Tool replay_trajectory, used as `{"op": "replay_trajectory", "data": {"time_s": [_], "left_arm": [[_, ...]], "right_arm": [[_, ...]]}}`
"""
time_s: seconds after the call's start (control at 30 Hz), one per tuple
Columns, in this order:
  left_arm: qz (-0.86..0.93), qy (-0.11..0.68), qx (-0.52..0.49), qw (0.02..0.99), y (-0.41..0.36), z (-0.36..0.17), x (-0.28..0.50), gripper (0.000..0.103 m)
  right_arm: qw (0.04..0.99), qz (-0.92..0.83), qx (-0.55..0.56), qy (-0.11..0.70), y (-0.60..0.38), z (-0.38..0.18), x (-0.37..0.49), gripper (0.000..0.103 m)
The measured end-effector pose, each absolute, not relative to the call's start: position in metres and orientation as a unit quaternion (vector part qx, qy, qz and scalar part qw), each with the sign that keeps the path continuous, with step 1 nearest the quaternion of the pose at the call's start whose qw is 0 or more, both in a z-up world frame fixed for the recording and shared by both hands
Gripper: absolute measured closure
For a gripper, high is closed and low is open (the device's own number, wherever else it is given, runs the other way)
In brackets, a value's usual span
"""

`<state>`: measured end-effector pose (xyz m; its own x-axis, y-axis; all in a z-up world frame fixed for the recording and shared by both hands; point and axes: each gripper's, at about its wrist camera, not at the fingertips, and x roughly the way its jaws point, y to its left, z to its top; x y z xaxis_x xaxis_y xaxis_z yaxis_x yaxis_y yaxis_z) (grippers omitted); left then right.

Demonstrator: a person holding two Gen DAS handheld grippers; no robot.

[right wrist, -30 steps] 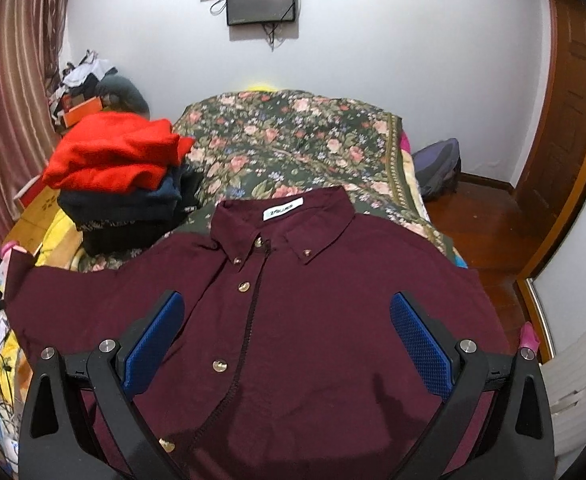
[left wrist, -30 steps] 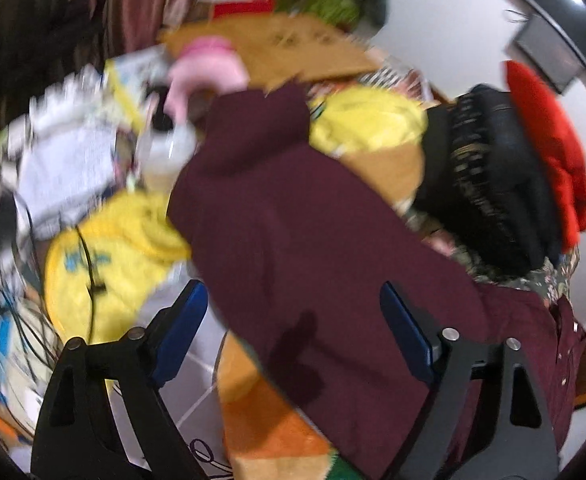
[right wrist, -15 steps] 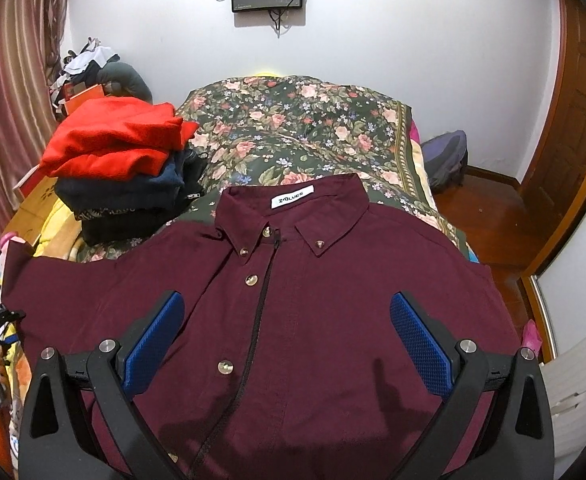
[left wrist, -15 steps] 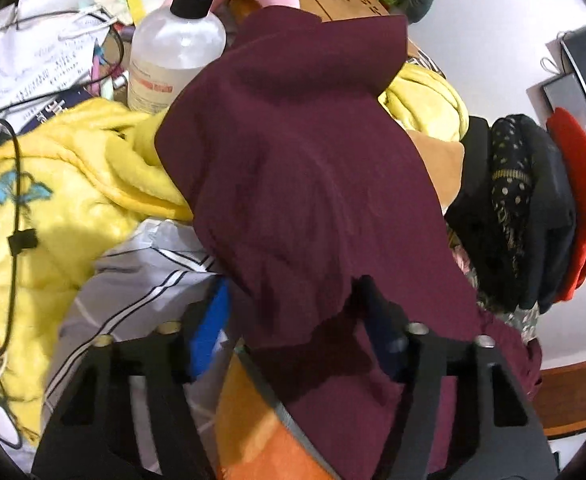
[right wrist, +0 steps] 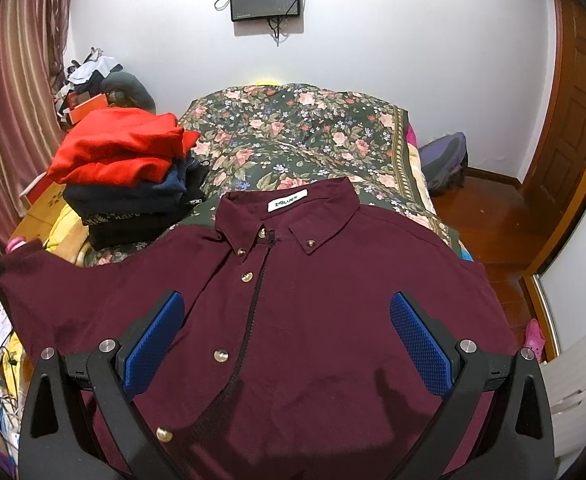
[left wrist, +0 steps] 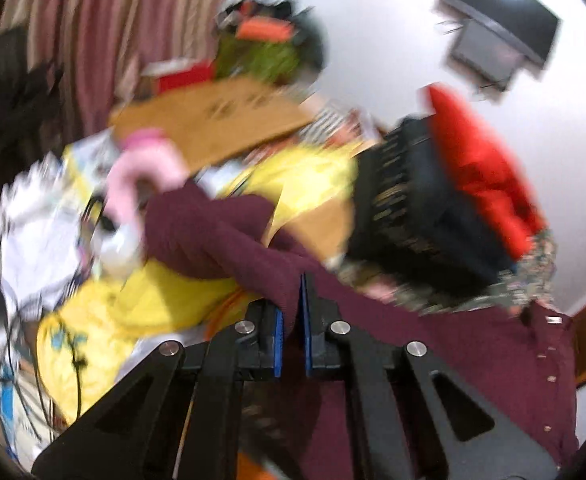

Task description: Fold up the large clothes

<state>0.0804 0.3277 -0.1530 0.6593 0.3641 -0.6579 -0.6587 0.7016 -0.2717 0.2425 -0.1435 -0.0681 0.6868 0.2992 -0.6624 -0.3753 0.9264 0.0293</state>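
Observation:
A maroon button-up shirt [right wrist: 325, 312] lies face up on the floral bedspread [right wrist: 293, 132], collar toward the far wall. Its left sleeve [right wrist: 53, 292] stretches off the bed's left side. In the left wrist view my left gripper [left wrist: 291, 320] is shut on that sleeve [left wrist: 213, 236], the cloth pinched between the blue pads and lifted; the view is blurred. My right gripper [right wrist: 287, 344] is open and empty, hovering above the shirt's chest with a blue pad on each side of the button placket.
A stack of folded clothes, red on top [right wrist: 121, 152] over dark ones, sits on the bed's left. Yellow fabric [left wrist: 141, 300], a pink item [left wrist: 141, 168], cardboard [left wrist: 213, 120] and cables lie left of the bed. Wooden floor and a backpack [right wrist: 445, 160] lie to the right.
My left gripper closed on the sleeve and lifted it up and back. My right gripper stayed open and shifted slightly over the shirt.

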Motion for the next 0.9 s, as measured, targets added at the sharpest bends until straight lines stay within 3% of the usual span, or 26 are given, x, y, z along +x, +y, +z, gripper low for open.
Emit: {"op": "replay_trajectory", "data": {"time_s": [0.2,0.4,0.67,0.9], "left_arm": [[0.205,0.235,-0.213,0.926,0.258,-0.079,0.109,0.097],[0.102,0.230,-0.169,0.953,0.173,-0.049,0.143,0.097],[-0.025,0.352,-0.097,0.931,0.052,-0.103,0.209,0.097],[-0.081,0.452,-0.025,0.888,-0.012,-0.167,0.212,0.096]], "right_arm": [[0.918,0.188,-0.046,0.347,-0.161,-0.070,0.240,0.001],[0.920,0.189,-0.032,0.342,-0.178,-0.071,0.234,0.001],[0.922,0.179,-0.019,0.344,-0.198,-0.075,0.230,0.001],[0.918,0.171,-0.039,0.355,-0.203,-0.084,0.227,0.001]]}}
